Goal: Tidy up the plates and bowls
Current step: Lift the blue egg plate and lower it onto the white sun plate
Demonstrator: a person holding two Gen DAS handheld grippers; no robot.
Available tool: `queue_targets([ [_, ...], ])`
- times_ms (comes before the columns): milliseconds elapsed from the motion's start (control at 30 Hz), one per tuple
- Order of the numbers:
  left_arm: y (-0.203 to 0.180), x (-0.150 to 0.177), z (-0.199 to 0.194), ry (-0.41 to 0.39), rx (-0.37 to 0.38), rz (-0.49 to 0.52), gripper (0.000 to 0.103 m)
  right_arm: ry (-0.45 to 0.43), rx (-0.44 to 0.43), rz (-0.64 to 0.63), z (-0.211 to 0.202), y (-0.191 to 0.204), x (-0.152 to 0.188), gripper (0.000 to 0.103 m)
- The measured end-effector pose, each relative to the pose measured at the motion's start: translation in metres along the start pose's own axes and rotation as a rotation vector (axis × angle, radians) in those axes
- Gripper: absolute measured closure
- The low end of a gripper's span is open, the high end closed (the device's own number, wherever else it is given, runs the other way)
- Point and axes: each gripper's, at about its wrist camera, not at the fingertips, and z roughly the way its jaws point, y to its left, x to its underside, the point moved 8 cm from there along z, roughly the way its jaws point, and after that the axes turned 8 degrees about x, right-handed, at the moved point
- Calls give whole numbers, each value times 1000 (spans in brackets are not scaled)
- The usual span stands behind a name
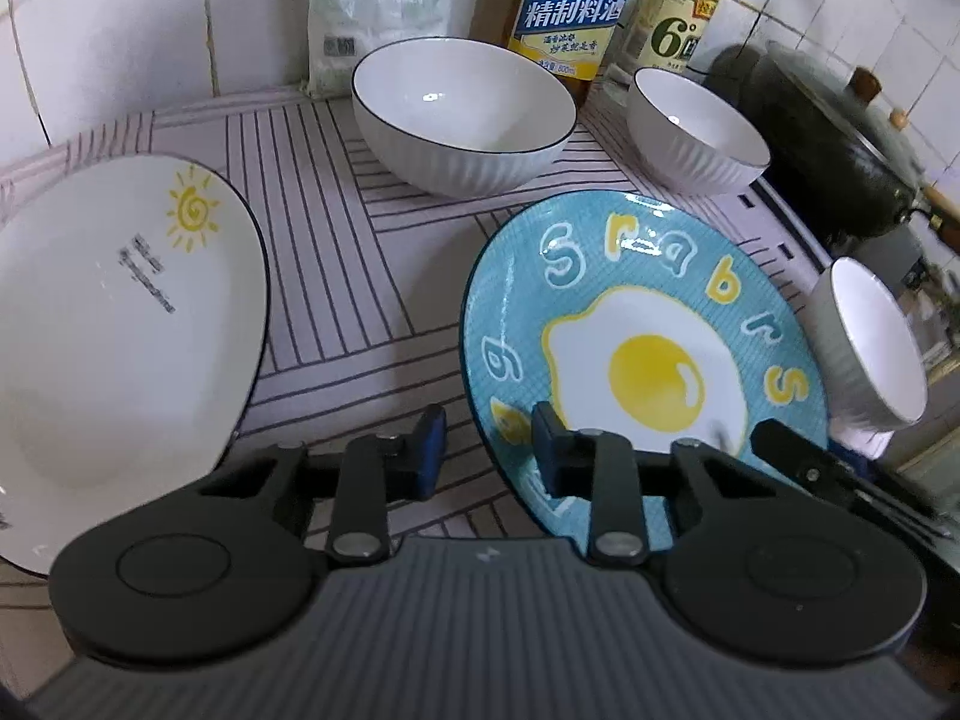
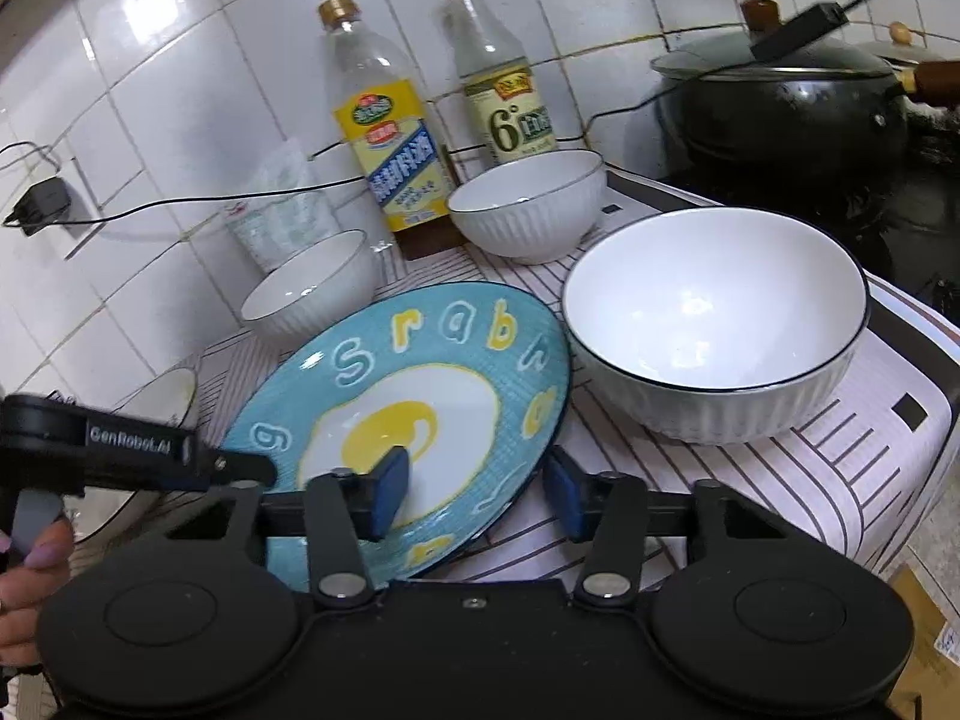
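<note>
Both tools, the left tool (image 1: 489, 450) and right tool (image 2: 477, 495), straddle the blue egg plate's (image 1: 648, 324) rim half-closed, not visibly clamped, so lifting now could drop it.

A home kitchen: tiled wall (image 2: 180, 60), condiment bottles (image 2: 384, 138), lidded wok (image 2: 780, 114).

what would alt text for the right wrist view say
The right claw straddles the near rim of a tilted blue fried-egg plate, one pad over its face and one beneath. A large white bowl sits right of it on a striped mat, with smaller bowls and two bottles behind.
</note>
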Motion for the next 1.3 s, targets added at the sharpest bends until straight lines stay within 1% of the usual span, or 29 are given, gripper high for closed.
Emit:
queue_targets([
  [33,1,0,0,0,10,-11,78,4,1,15,2,-3,0,64],
  [67,0,0,1,-3,19,-15,80,10,-1,29,3,-6,0,73],
  [100,0,1,2,-5,24,-14,81,16,5,40,5,-9,0,78],
  [133,-1,1,3,-9,29,-14,81,23,9,45,6,-12,1,81],
  [200,-3,2,4,-14,36,-12,82,25,-8,48,6,-13,2,81],
  [300,-4,1,5,-22,28,-17,82,29,-4,32,9,-11,2,80],
  [400,-3,1,4,-28,33,-28,82,13,-15,40,10,-14,3,80],
  [433,-3,1,4,-28,32,-24,82,10,-7,26,10,-13,4,81],
  [500,-4,1,4,-30,29,-6,82,9,38,-48,9,-5,3,79],
  [533,-5,1,4,-30,26,1,82,12,51,-52,9,-4,2,79],
  [600,-4,0,3,-28,21,7,82,28,40,-37,10,-6,0,79],
  [700,-4,2,1,-24,18,16,82,41,18,-78,7,-5,1,78],
  [800,-8,6,-3,-27,-19,61,81,61,-5,-94,6,-4,2,78],
  [1033,-5,14,-22,-41,-19,40,81,66,-22,-159,-4,5,5,77],
  [1100,-4,17,-31,-54,-24,36,81,64,-41,-167,-8,8,4,77],
  [1300,7,31,-60,-83,-46,-23,81,65,-103,-239,-19,25,3,77],
])
